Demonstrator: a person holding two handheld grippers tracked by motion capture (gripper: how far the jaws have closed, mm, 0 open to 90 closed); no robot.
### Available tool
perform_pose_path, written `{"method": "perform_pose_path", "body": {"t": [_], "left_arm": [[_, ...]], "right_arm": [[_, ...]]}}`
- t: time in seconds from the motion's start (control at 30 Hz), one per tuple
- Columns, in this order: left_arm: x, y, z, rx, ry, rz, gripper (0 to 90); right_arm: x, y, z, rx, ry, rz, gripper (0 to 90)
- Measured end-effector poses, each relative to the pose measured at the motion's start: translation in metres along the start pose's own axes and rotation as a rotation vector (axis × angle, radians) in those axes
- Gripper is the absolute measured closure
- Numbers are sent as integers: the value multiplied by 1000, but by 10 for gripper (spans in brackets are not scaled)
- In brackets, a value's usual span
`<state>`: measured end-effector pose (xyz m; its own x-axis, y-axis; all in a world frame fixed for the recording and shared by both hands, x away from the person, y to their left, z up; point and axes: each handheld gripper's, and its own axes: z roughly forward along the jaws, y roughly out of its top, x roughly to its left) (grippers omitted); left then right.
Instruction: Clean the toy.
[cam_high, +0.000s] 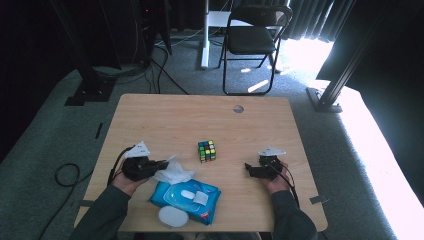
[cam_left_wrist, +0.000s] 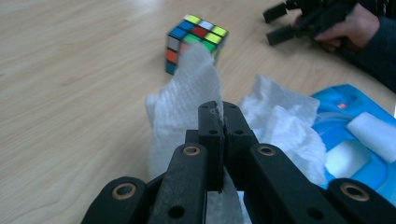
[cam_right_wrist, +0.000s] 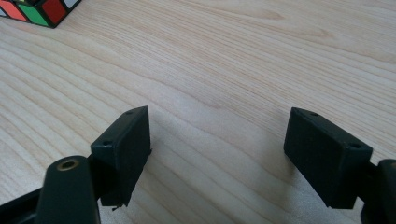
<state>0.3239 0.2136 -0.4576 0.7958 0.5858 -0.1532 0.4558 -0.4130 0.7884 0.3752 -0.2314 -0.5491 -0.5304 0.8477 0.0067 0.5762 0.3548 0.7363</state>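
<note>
Pinching a white wipe (cam_left_wrist: 187, 98) in the closed left gripper (cam_left_wrist: 219, 116) near the table's (cam_high: 165, 112) front-left edge; holding the right gripper (cam_right_wrist: 217, 140) spread apart, front-right.

cube (cam_right_wrist: 35, 11) cropped at frame edge, pack (cam_left_wrist: 359, 140) partly cut off

A recording lab or studio: dark curtains (cam_high: 310, 17), black frame posts (cam_high: 345, 70), floor cables (cam_high: 67, 175), grey carpet (cam_high: 45, 135), a folding chair (cam_high: 252, 37) beyond the wooden table (cam_high: 165, 120).
</note>
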Motion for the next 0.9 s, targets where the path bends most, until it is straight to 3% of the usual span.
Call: {"method": "perform_pose_path", "body": {"t": [0.17, 0.3, 0.57, 0.77, 0.9], "left_arm": [[-13, 2, 10, 34, -53, 38, 870], [-18, 0, 22, 75, -75, 42, 796], [-21, -1, 30, 106, -131, 41, 531], [-21, -3, 35, 126, -117, 43, 461], [-21, -3, 35, 136, -79, 51, 552]], "right_arm": [[0, 0, 0, 0, 0, 0, 226], [0, 0, 0, 0, 0, 0, 226], [0, 0, 0, 0, 0, 0, 226], [0, 0, 0, 0, 0, 0, 226], [0, 0, 0, 0, 0, 0, 226]]}}
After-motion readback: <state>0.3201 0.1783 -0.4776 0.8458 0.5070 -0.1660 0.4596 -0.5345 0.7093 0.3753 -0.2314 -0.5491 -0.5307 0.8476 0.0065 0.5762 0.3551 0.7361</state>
